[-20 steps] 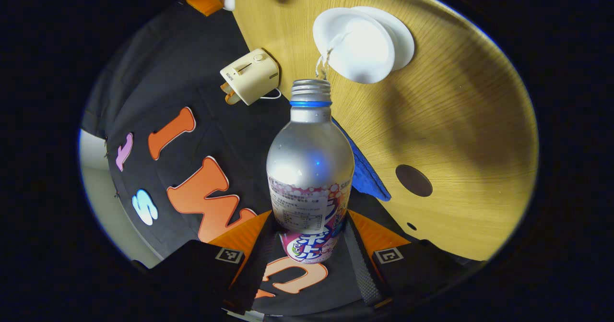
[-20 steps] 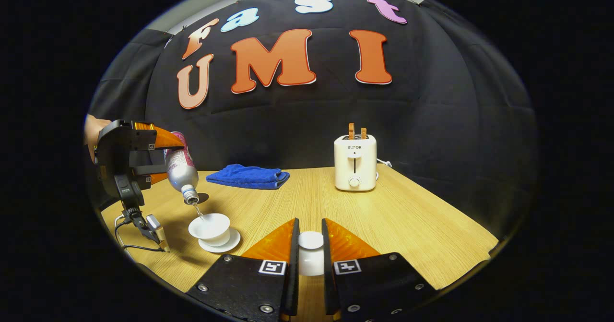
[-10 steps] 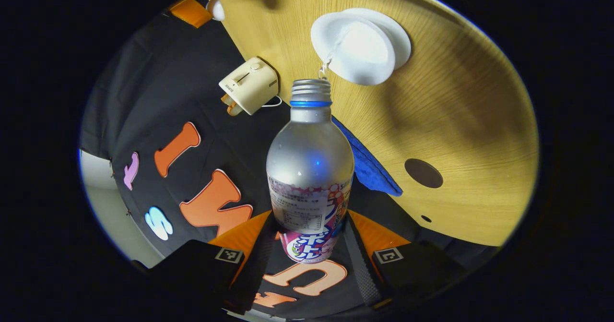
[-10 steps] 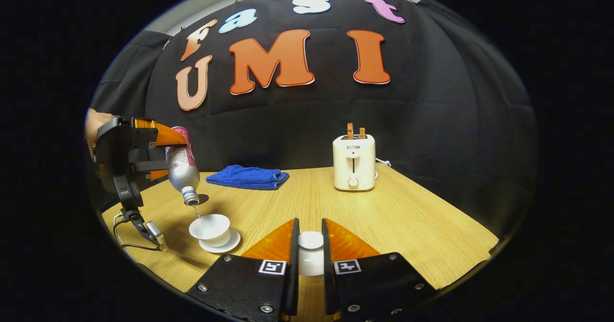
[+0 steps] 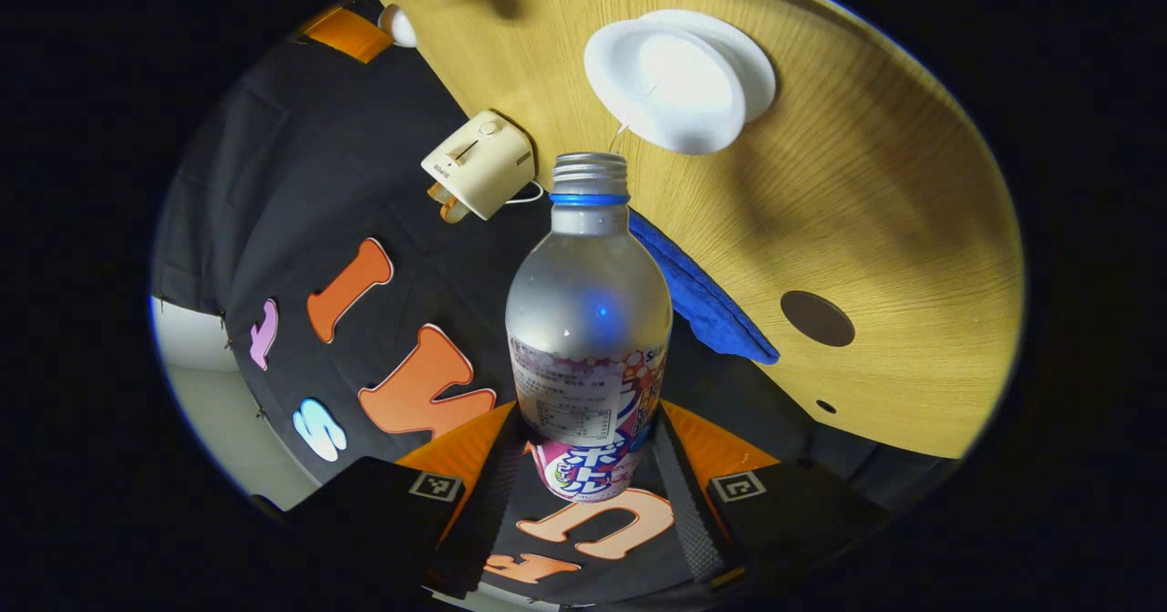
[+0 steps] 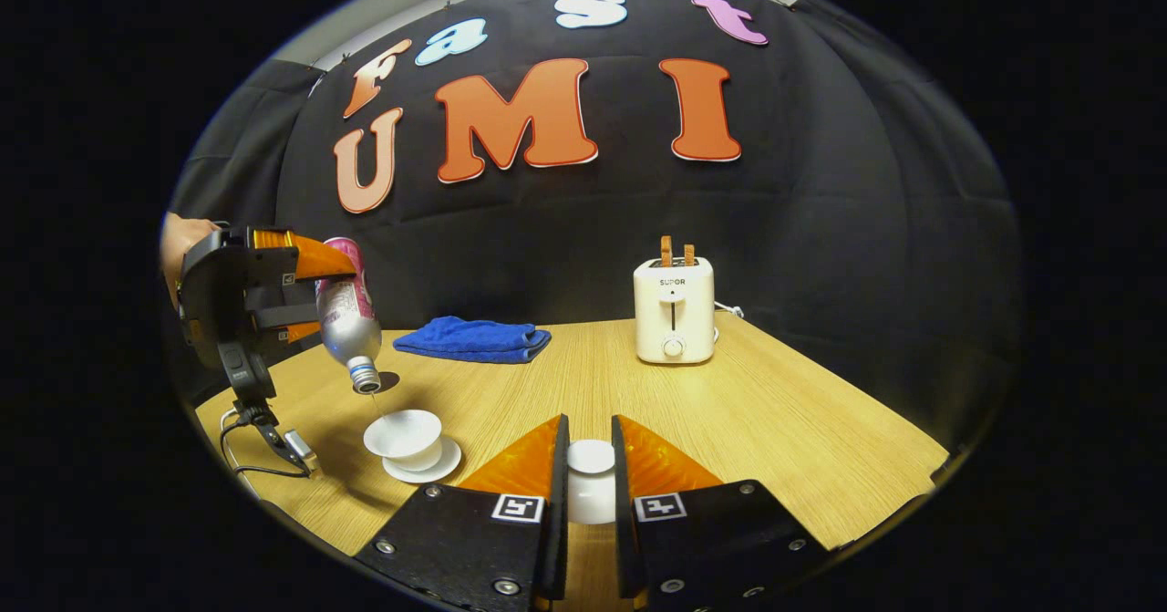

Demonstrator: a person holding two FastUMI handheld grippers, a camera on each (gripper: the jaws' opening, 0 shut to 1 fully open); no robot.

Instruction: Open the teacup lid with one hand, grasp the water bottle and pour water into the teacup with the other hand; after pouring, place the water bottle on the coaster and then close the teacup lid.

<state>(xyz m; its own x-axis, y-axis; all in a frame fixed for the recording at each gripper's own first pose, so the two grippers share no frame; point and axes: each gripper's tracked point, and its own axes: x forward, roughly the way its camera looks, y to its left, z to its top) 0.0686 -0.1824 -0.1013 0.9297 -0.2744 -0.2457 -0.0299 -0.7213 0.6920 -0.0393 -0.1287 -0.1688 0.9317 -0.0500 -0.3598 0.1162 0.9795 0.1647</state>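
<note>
My left gripper [image 5: 588, 443] is shut on the silver water bottle [image 5: 590, 320], gripping its labelled lower body. The bottle is tilted mouth-down above the white teacup [image 5: 679, 83], and a thin thread of water runs from the mouth toward the cup. In the right gripper view the left gripper [image 6: 246, 297] holds the bottle [image 6: 346, 320] over the uncovered teacup [image 6: 403, 431] on its saucer [image 6: 438, 466]. My right gripper [image 6: 588, 452] is shut on the white lid [image 6: 591, 484], held above the table. The round dark coaster [image 5: 818, 318] lies bare on the wood.
A folded blue cloth [image 6: 472, 338] lies at the table's back, with a cream toaster [image 6: 675, 311] to its right. A cable with a small plug [image 6: 269, 439] hangs below the left gripper. The table's front edge [image 6: 875, 503] is close to my right gripper.
The water stream has thinned from a clear pour to a fine thread. The left gripper has lifted and tipped the bottle back slightly. The right gripper and lid have stayed still.
</note>
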